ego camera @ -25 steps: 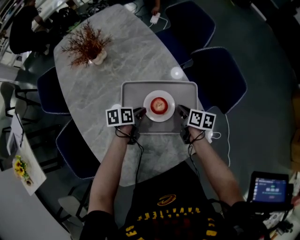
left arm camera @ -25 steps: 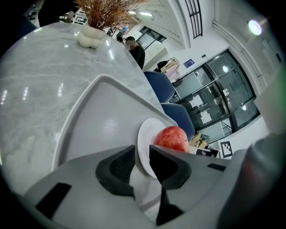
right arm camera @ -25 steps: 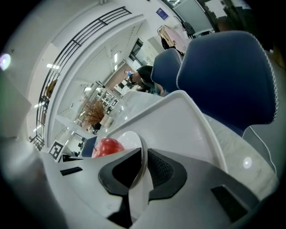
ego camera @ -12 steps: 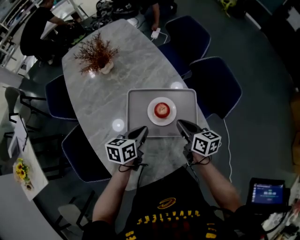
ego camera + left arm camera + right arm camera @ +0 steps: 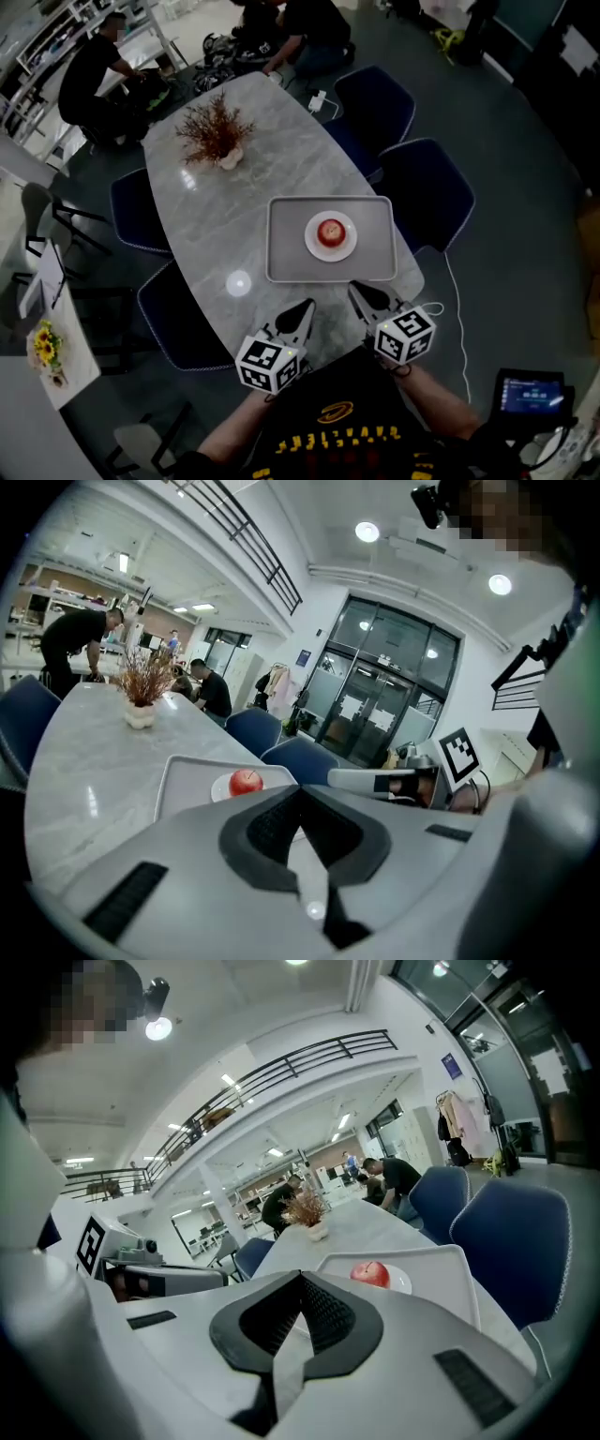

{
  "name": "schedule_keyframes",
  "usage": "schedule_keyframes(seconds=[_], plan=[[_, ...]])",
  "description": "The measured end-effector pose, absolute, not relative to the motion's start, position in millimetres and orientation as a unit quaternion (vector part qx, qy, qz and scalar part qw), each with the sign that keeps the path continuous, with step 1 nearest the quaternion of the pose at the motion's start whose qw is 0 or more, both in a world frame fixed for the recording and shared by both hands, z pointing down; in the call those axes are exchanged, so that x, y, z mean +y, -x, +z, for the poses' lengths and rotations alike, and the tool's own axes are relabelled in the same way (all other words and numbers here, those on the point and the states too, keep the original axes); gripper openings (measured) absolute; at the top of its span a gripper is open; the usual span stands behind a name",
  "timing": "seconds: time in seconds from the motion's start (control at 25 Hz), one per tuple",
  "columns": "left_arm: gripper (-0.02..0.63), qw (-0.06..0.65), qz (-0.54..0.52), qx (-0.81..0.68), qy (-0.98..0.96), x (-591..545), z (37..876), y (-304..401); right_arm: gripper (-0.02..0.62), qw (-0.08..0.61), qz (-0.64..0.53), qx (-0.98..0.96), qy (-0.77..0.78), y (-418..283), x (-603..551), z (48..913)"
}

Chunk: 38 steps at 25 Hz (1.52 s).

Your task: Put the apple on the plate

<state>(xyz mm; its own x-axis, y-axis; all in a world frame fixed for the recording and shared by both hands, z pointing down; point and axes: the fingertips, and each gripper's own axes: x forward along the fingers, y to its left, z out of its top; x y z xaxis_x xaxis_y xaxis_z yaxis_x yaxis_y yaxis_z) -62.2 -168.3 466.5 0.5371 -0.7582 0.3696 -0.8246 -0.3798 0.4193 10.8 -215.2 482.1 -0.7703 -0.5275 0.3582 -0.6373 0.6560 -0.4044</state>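
A red apple [image 5: 330,231] sits on a small white plate [image 5: 345,247] in the middle of a grey tray [image 5: 286,253] on the marble table. Both grippers hang near the table's front edge, well short of the tray. My left gripper [image 5: 301,313] is shut with nothing in it, and my right gripper [image 5: 363,298] is shut and empty too. The left gripper view has the apple [image 5: 246,781] and tray [image 5: 178,778] beyond the closed left gripper [image 5: 300,791]. The right gripper view shows the apple [image 5: 371,1274] on the plate [image 5: 401,1283] past the shut right gripper [image 5: 302,1279].
A vase of dried twigs [image 5: 217,133] stands at the table's far end. Blue chairs [image 5: 427,192] ring the table. People work at the back left [image 5: 94,70]. A small screen [image 5: 534,394] sits on the floor at the lower right.
Both grippers have drawn back from either side of the plate to the table's near edge. The apple stays on the plate.
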Motion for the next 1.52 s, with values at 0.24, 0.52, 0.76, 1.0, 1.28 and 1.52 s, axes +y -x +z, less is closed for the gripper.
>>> schedule_keyframes(seconds=[0.24,0.52,0.76,1.0,1.28,1.52], plan=[[0.0,0.249,0.028,-0.463,-0.851,-154.4,424.8,48.8,0.006,0.072,0.238,-0.919,-0.305,4.1,-188.4,445.7],[0.0,0.19,0.008,-0.465,-0.864,-166.5,397.7,39.3,0.006,0.031,0.174,-0.935,-0.307,1.7,-195.5,404.0],[0.0,0.159,0.003,-0.45,-0.879,-123.2,373.8,49.3,0.006,0.021,0.137,-0.936,-0.324,19.9,-144.4,374.0],[0.0,0.138,0.004,-0.438,-0.889,-102.2,363.5,52.8,0.006,0.02,0.114,-0.935,-0.335,26.5,-120.4,363.7],[0.0,0.131,0.004,-0.438,-0.889,-84.9,362.9,63.3,0.006,0.017,0.104,-0.933,-0.345,29.9,-104.2,360.7],[0.0,0.116,0.0,-0.447,-0.887,-77.5,353.6,74.4,0.006,0.012,0.088,-0.934,-0.347,38.0,-95.9,353.8]])
